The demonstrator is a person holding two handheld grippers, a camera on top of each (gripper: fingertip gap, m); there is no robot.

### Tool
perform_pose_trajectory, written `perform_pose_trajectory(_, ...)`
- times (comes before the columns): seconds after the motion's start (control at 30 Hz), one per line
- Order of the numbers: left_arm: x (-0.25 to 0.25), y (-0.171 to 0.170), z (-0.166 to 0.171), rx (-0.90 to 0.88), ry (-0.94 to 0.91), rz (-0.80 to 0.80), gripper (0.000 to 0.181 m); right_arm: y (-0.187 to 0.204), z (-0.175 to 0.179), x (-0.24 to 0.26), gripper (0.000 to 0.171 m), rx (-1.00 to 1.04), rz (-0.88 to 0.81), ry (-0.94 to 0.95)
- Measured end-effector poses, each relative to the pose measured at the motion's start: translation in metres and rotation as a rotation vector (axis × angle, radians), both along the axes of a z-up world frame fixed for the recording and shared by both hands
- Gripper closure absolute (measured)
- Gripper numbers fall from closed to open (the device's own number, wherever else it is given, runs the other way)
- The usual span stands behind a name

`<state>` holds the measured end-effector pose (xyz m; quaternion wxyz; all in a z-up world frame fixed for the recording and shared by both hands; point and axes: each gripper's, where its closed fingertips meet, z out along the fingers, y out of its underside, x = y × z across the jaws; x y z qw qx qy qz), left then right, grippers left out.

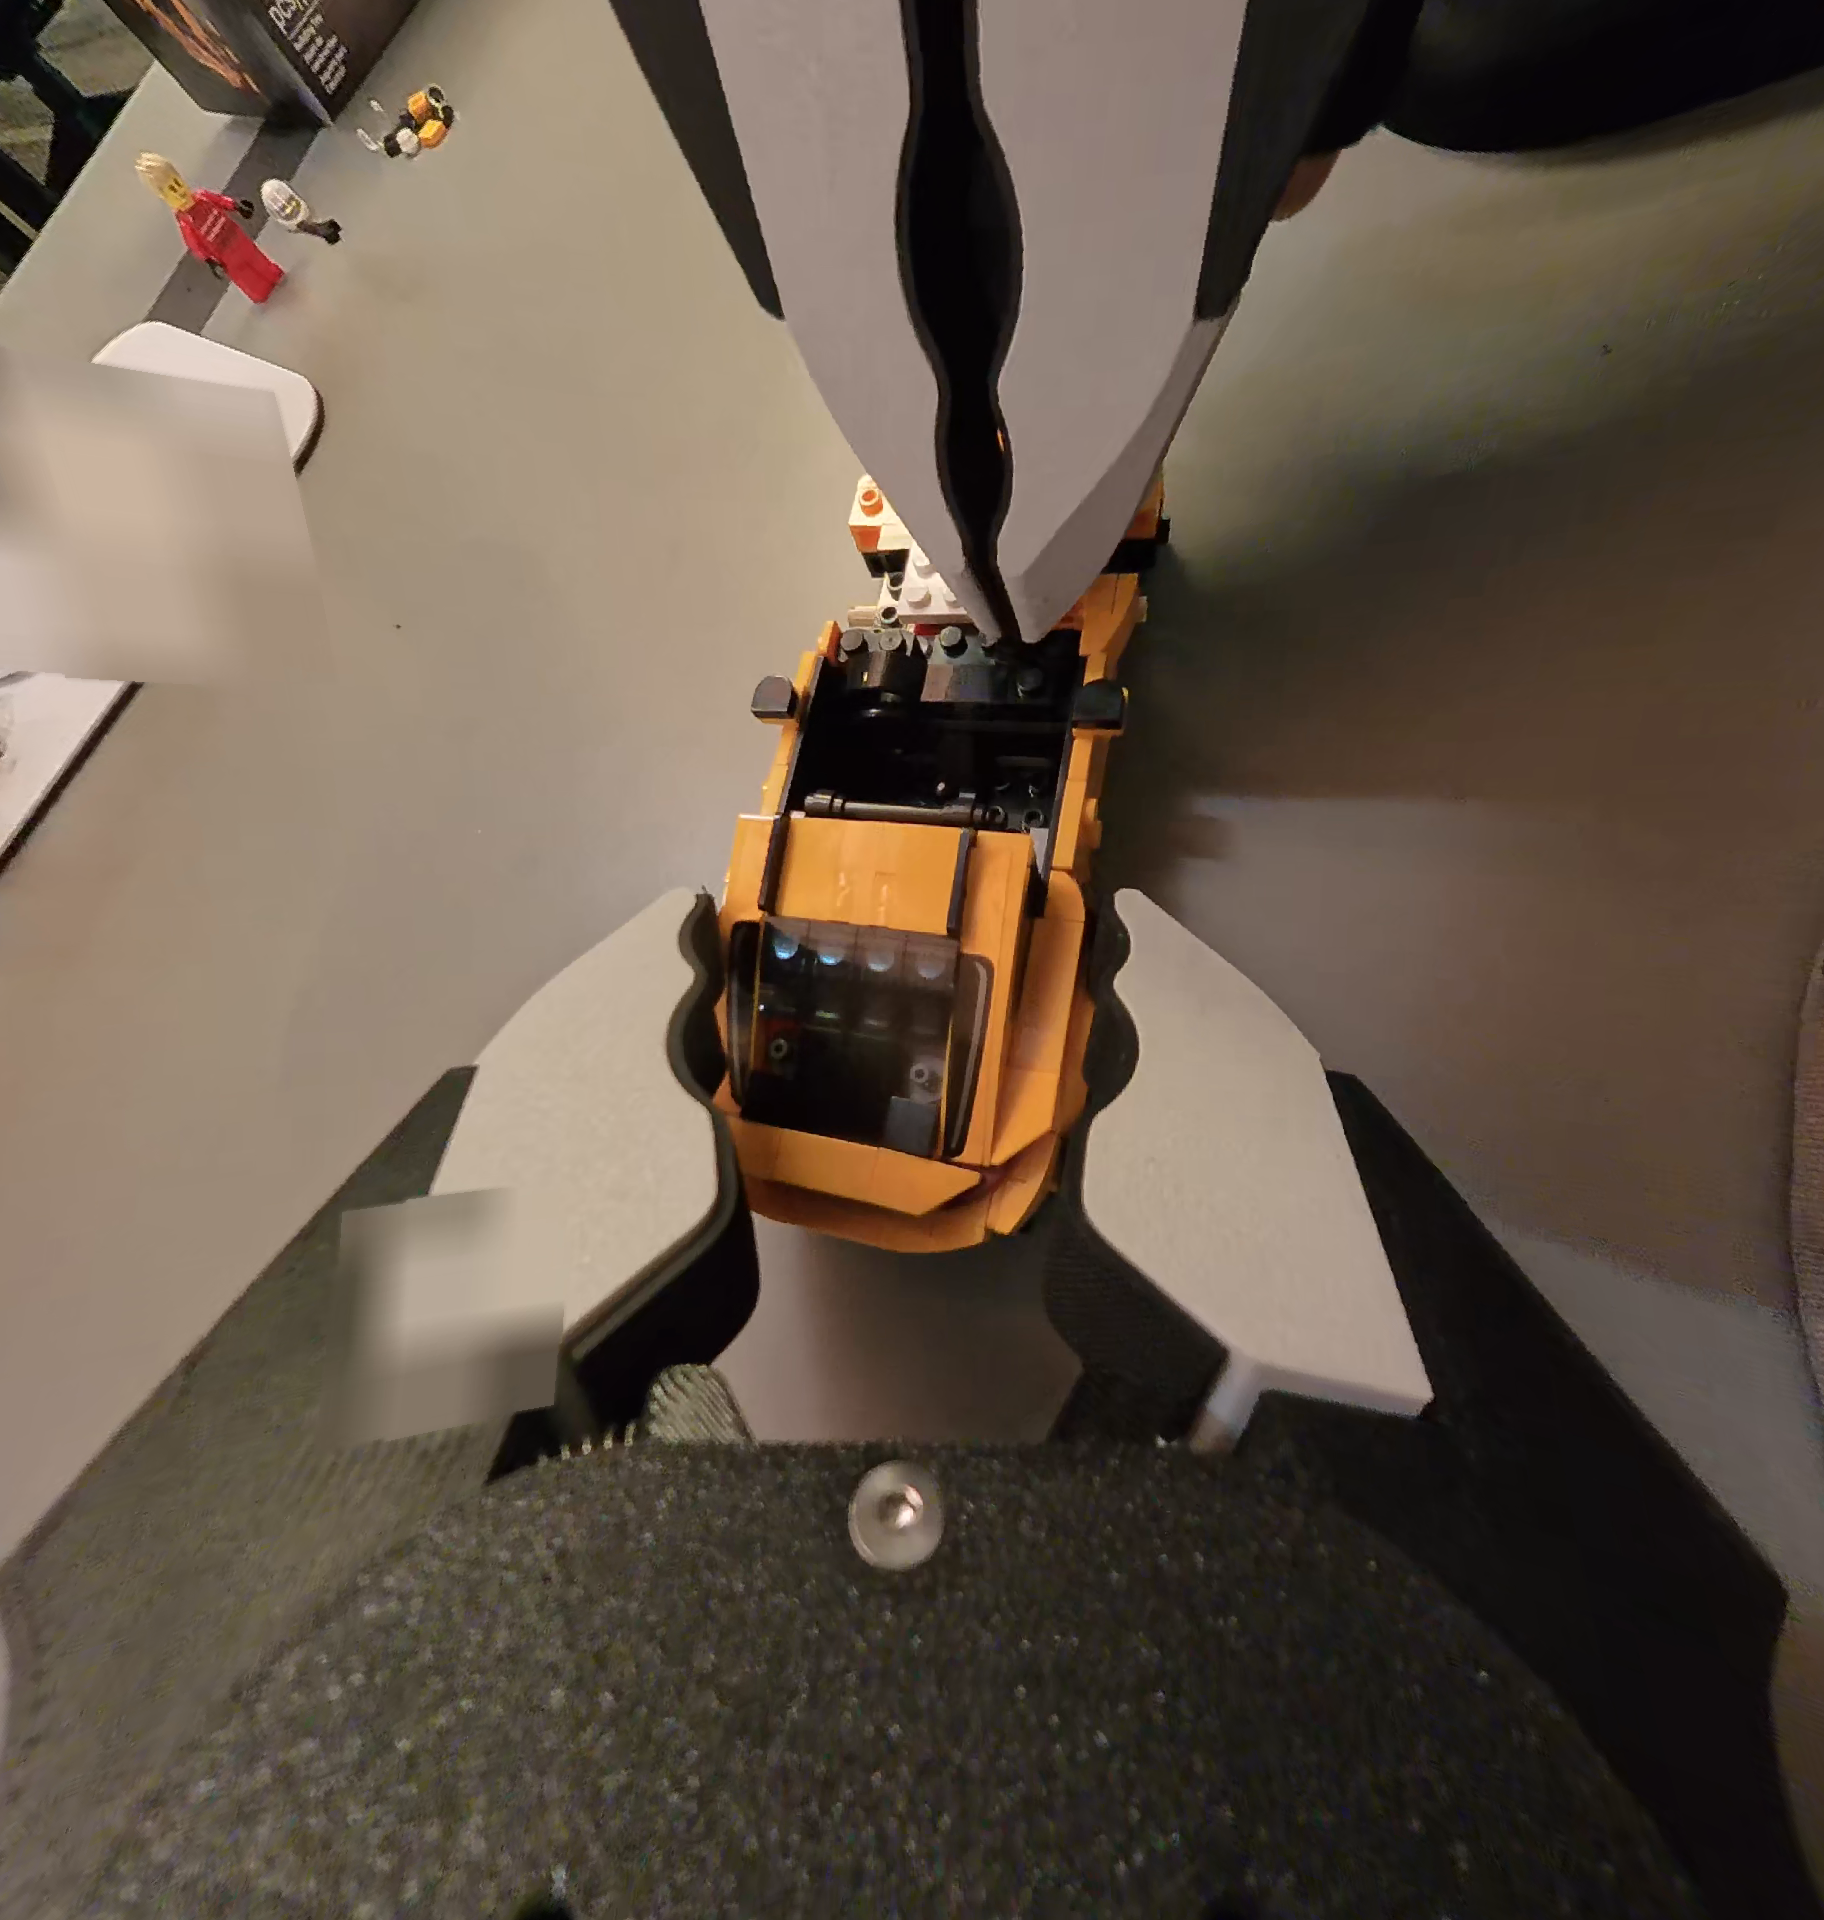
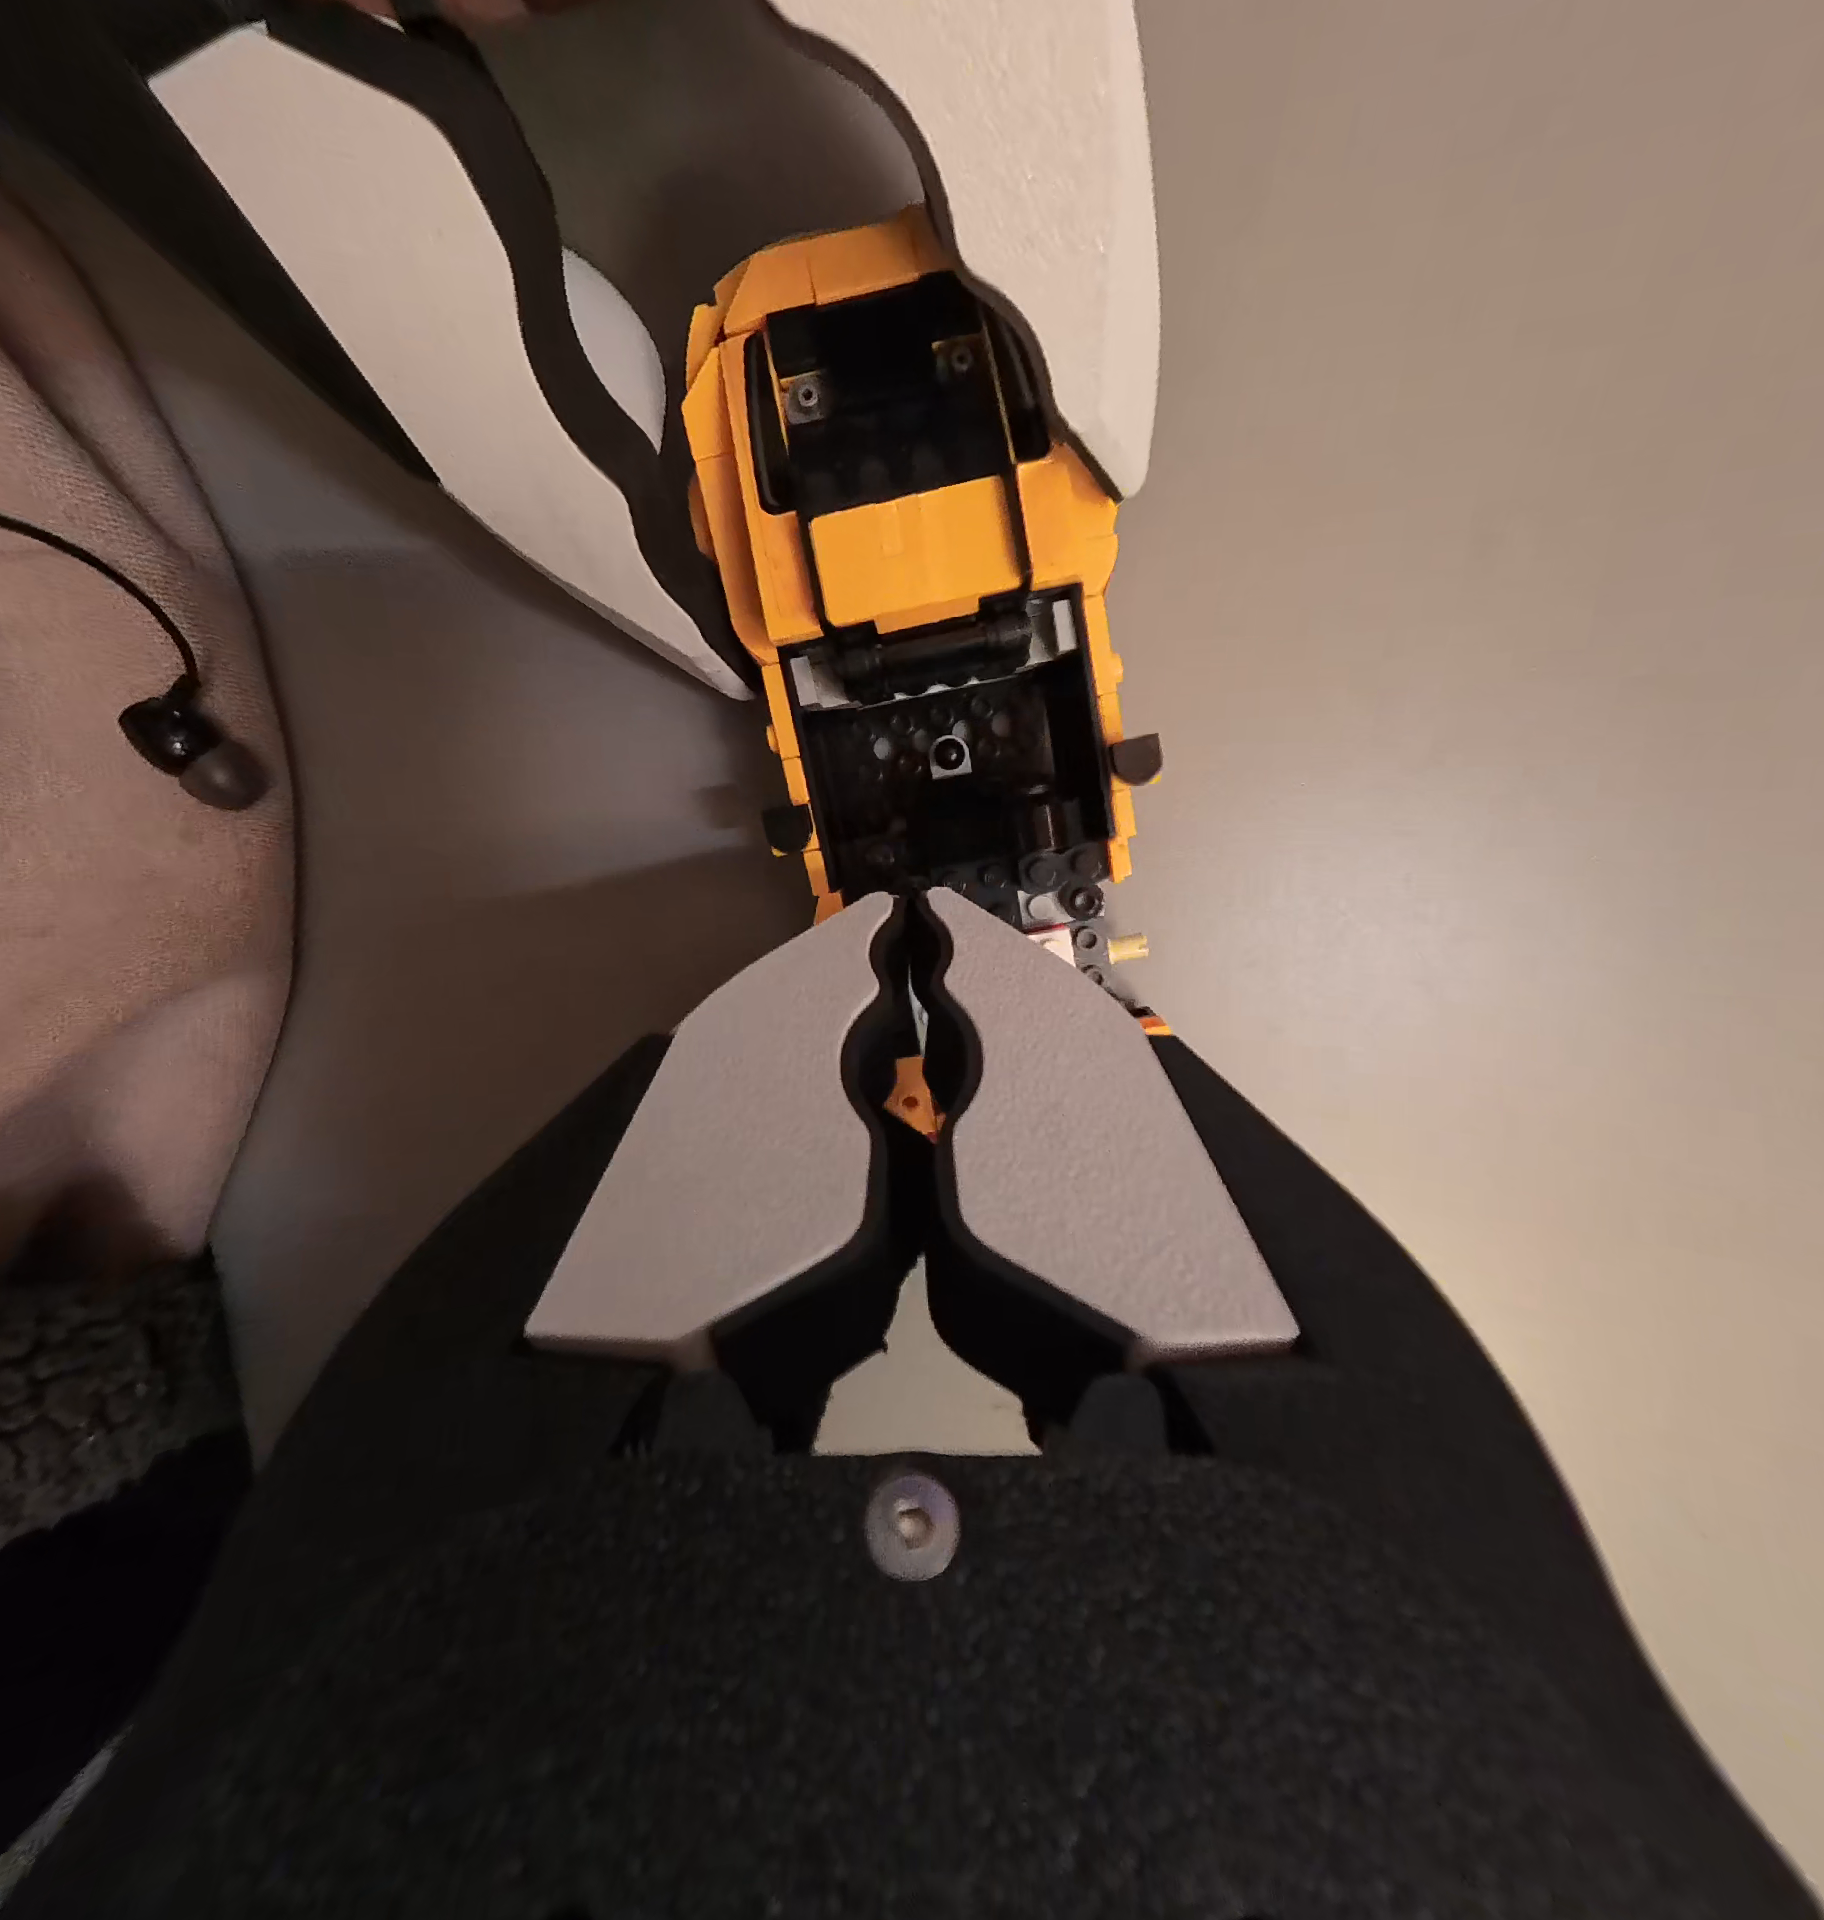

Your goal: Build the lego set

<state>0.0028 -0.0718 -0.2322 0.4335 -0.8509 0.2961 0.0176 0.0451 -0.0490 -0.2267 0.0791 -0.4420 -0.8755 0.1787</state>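
An orange and black lego car (image 1: 887, 1039) lies on the grey table (image 1: 472, 623), its roof off and the black cockpit open. My left gripper (image 1: 908, 935) is shut on the car's sides around the end with the dark window; it shows in the right wrist view (image 2: 918, 582) at the top. My right gripper (image 2: 913, 904) is shut, its tips pressed on the edge of the cockpit by the studded grey and white end. It comes in from the top of the left wrist view (image 1: 1001, 623). Whether a small piece sits between its tips is hidden.
A red minifigure (image 1: 224, 234), a small white helmet piece (image 1: 284, 203) and a few loose parts (image 1: 420, 120) lie at the far left by a dark box (image 1: 264, 52). An instruction booklet (image 1: 14, 769) is at the left edge. An earphone (image 2: 186, 748) hangs over beige fabric. About 6 cm separates my left fingertips from my right.
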Motion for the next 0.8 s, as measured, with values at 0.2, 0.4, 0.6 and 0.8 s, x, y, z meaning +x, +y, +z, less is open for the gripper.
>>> perform_pose_trajectory(0.2,-0.001,0.000,0.000,-0.002,0.002,-0.001,0.113,0.000,0.000,-0.001,0.171,0.009,-0.002,-0.026)
perform_pose_trajectory(0.4,-0.001,0.000,0.000,0.001,0.000,-0.003,0.113,0.004,0.011,0.005,0.171,-0.127,-0.086,0.083)
perform_pose_trajectory(0.6,-0.001,0.001,0.000,0.004,0.003,-0.004,0.113,0.002,0.004,0.004,0.171,-0.123,-0.046,0.051)
perform_pose_trajectory(0.8,-0.001,0.001,0.000,0.003,0.001,-0.007,0.113,0.001,-0.002,0.005,0.171,-0.084,0.008,-0.002)
